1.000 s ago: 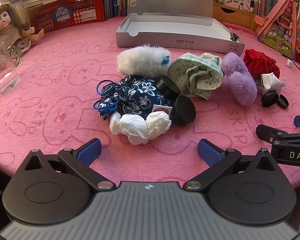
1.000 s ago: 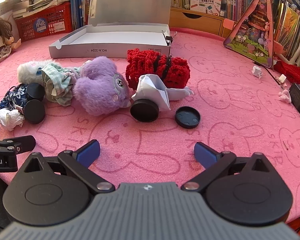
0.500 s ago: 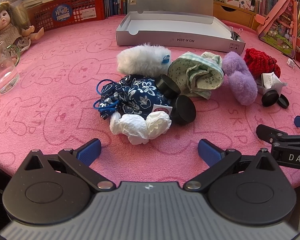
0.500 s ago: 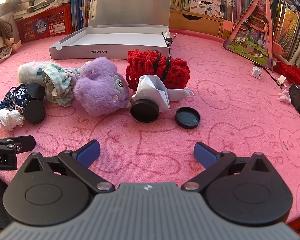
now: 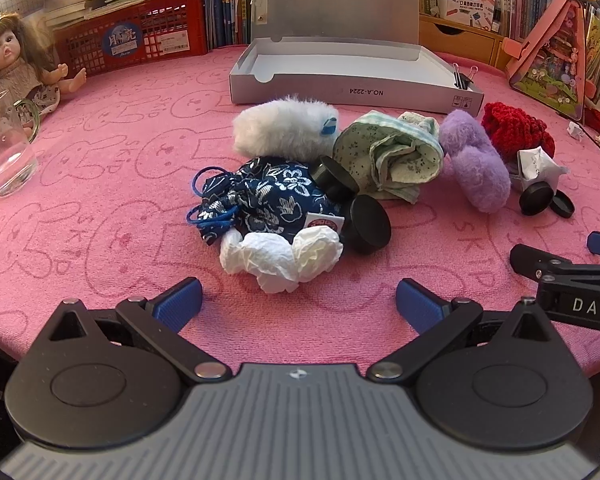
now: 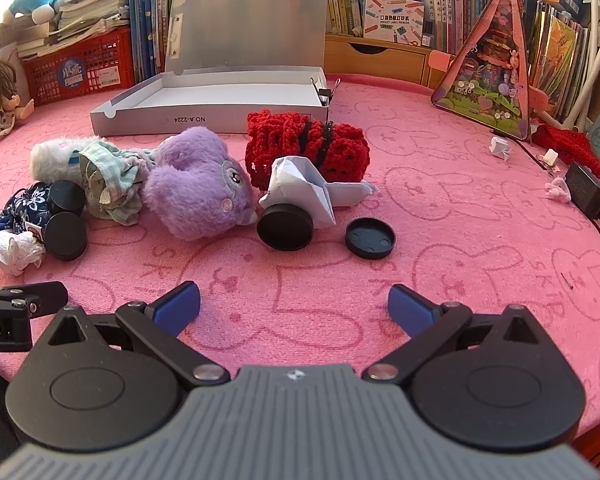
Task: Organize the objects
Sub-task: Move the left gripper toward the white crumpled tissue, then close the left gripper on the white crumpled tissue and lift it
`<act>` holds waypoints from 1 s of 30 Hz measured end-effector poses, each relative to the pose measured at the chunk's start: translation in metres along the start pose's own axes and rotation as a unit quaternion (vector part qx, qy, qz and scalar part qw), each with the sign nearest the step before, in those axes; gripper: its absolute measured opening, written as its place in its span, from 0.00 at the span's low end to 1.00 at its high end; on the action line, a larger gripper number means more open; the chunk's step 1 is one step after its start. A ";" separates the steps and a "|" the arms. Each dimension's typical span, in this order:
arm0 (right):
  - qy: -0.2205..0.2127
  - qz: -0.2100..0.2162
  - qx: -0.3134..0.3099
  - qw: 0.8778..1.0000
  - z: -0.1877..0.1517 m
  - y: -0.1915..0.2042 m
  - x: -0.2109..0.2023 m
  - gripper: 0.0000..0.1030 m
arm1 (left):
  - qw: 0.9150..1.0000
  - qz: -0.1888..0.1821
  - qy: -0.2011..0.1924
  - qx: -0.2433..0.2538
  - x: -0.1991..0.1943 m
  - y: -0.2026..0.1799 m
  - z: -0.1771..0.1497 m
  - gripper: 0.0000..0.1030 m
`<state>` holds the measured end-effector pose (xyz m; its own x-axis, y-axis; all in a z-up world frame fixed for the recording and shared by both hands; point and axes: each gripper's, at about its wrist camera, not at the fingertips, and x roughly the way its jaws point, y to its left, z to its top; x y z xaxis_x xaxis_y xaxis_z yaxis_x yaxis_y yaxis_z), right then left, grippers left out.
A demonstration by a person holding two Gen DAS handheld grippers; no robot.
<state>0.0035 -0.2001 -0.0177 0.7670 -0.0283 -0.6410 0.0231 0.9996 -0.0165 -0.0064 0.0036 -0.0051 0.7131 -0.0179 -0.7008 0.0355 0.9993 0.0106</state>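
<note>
A heap lies on the pink mat: a navy floral pouch (image 5: 268, 200), crumpled white tissue (image 5: 280, 258), black round containers (image 5: 370, 230), a white fluffy toy (image 5: 284, 128), a green cloth bundle (image 5: 396, 152), a purple plush (image 6: 198, 188), a red knitted piece (image 6: 306, 150), folded white paper (image 6: 312, 192), a black cap (image 6: 286, 227) and a black lid (image 6: 370, 238). Behind them an open grey box (image 5: 340, 80) stands with its lid up. My left gripper (image 5: 298, 302) is open just short of the tissue. My right gripper (image 6: 294, 308) is open, nearer than the cap and lid.
A doll (image 5: 16, 64) and a clear glass jug (image 5: 4, 148) are at the far left. A red crate (image 5: 132, 42), books and a pink triangular playhouse (image 6: 494, 76) line the back. A black adapter with cable (image 6: 588, 196) lies at the right.
Both grippers have tilted or risen slightly, so the scene sits a little lower in the views. No object has moved.
</note>
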 end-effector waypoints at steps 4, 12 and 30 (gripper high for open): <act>-0.019 0.006 0.007 1.000 0.002 -0.002 -0.002 1.00 | 1.000 -0.002 -0.005 -0.004 -0.002 0.002 0.000 1.00; -0.053 0.011 -0.004 0.999 0.011 -0.003 -0.006 0.90 | 0.997 0.015 -0.078 0.009 -0.016 0.010 0.000 1.00; -0.058 0.018 -0.009 0.998 0.023 0.002 0.007 0.49 | 0.996 -0.001 -0.094 0.006 -0.024 0.013 -0.003 0.58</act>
<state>0.0231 -0.1985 -0.0047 0.8363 0.0086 -0.5482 -0.0165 0.9998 -0.0095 -0.0252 0.0175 0.0097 0.8313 -0.0276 -0.5552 0.0458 0.9988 0.0189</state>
